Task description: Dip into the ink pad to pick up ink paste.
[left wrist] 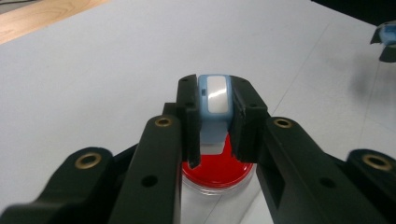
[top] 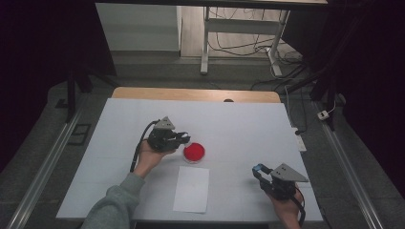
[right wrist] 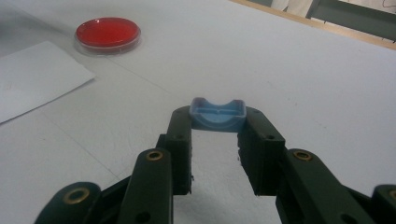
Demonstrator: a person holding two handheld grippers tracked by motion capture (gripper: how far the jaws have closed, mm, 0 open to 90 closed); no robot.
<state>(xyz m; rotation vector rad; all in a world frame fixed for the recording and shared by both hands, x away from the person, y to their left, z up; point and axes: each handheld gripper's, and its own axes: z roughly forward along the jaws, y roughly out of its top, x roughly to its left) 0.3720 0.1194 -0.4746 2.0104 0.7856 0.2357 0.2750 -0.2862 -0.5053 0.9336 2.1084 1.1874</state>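
A round dish of red gel (top: 194, 152) sits on the white table (top: 248, 124), just left of centre. My left gripper (top: 185, 139) hovers at the dish's left rim, tilted towards it. In the left gripper view its jaws (left wrist: 215, 93) are shut on a small light-blue piece with a white face (left wrist: 215, 109), and the red dish (left wrist: 219, 170) lies right beneath. My right gripper (top: 260, 170) rests near the front right of the table. Its jaws (right wrist: 218, 122) are shut on a curved blue plastic piece (right wrist: 218, 113), held low over the table.
A white sheet of paper (top: 192, 188) lies at the front, just below the dish; it is also in the right gripper view (right wrist: 32, 77). The table's wooden far edge (top: 196, 94) runs along the back. Desk legs and cables (top: 248, 45) lie on the floor beyond.
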